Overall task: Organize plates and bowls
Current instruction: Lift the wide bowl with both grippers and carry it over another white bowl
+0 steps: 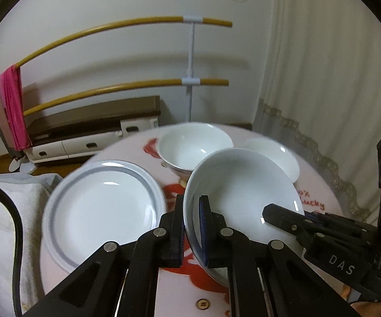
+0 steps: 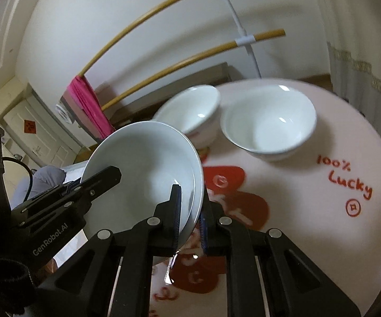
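Plate (image 1: 243, 185), a shallow white one pinched at opposite rims by the left hand-held gripper (image 1: 191, 227) and right hand-held gripper (image 2: 191, 219) above the counter (image 2: 322, 224), should be kept level and lowered onto the ringed plate (image 1: 100, 208), clear of the two bowls (image 2: 269, 121).

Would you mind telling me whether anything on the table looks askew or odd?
The shallow white dish is tilted, clear of the tablecloth, with the left gripper and right gripper clamped on opposite rims. Nothing looks spilled or damaged.
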